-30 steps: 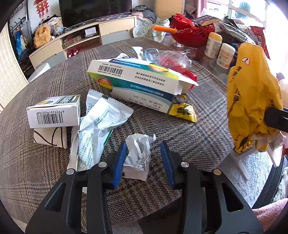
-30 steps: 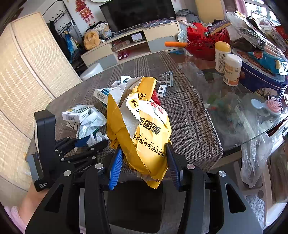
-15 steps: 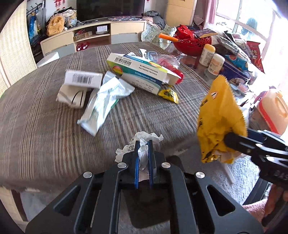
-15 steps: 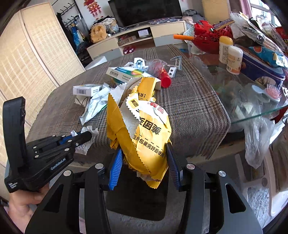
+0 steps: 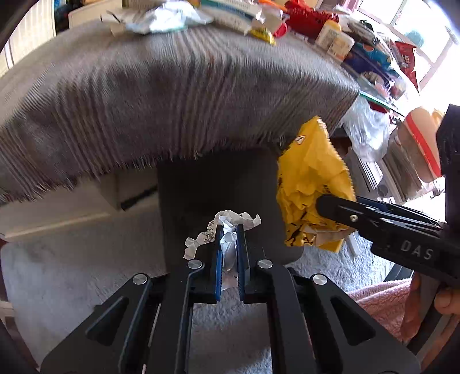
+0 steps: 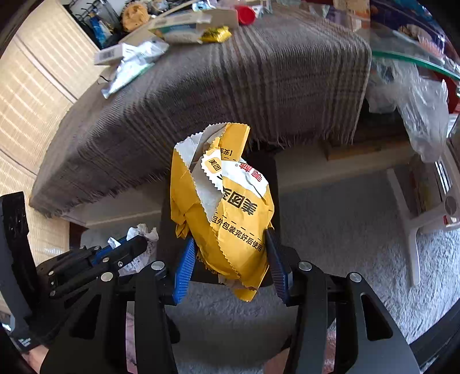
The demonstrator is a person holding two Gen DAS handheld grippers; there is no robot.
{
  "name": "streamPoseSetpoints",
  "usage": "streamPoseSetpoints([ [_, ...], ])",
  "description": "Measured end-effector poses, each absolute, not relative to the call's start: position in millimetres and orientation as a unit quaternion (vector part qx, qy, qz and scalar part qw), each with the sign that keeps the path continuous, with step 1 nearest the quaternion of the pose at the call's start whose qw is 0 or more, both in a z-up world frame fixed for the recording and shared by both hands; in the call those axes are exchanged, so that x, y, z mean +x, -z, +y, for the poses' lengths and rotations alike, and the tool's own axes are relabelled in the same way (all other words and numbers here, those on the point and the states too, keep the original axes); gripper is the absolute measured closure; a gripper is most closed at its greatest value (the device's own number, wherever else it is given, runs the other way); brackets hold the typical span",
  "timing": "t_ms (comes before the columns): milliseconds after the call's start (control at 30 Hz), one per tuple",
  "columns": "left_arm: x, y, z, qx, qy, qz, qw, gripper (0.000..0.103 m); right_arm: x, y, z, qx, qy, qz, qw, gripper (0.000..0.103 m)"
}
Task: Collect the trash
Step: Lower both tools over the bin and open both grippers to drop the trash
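My left gripper (image 5: 229, 230) is shut on a crumpled white paper scrap (image 5: 227, 221), held off the table's front edge above a dark bin (image 5: 218, 184). In the right wrist view my right gripper (image 6: 230, 244) is shut on a crumpled yellow paper bag (image 6: 224, 201) with black print, over the same dark bin (image 6: 273, 172). That yellow bag (image 5: 310, 184) hangs to the right in the left wrist view, with the right gripper's fingers (image 5: 339, 207) on it. The left gripper (image 6: 135, 244) with its white scrap (image 6: 143, 231) shows at lower left in the right wrist view.
The table under a grey checked cloth (image 6: 230, 72) still carries boxes (image 6: 184, 26), a silver wrapper (image 6: 129, 69) and a small yellow packet (image 6: 215, 34). A clear plastic bag (image 6: 417, 95) hangs at the right. Grey carpet (image 6: 345, 230) and a white stool leg (image 6: 408, 224) lie below.
Both grippers came off the table and sank below its front edge, over the bin. The left gripper shut on the white scrap and lifted it from the cloth. The yellow bag stayed gripped.
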State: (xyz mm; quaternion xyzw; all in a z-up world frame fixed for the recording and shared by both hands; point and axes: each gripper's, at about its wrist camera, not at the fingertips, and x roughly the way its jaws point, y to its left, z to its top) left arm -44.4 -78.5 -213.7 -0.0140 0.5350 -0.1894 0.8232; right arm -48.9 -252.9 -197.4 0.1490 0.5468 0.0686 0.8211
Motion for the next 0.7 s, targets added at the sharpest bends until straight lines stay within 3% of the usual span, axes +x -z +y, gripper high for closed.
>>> streamPoseSetpoints([
  [233,-26,255,-93,-0.01,0.21,0.564,0.799,0.096,-20,237,-248,0.148,-0.067,0.577,0.8,0.054],
  [400,-16,265,-88,-0.019,0.208,0.573,0.792,0.091,-15,246,-256,0.165,-0.056,0.581,0.795,0.045],
  [600,-17,259,-85,-0.013,0.206,0.571,0.795,0.067,-13,241,-255,0.175,-0.06,0.571,0.8,0.035],
  [700,-17,252,-75,-0.015,0.202,0.566,0.799,0.061,-14,235,-256,0.17,-0.054,0.561,0.809,0.032],
])
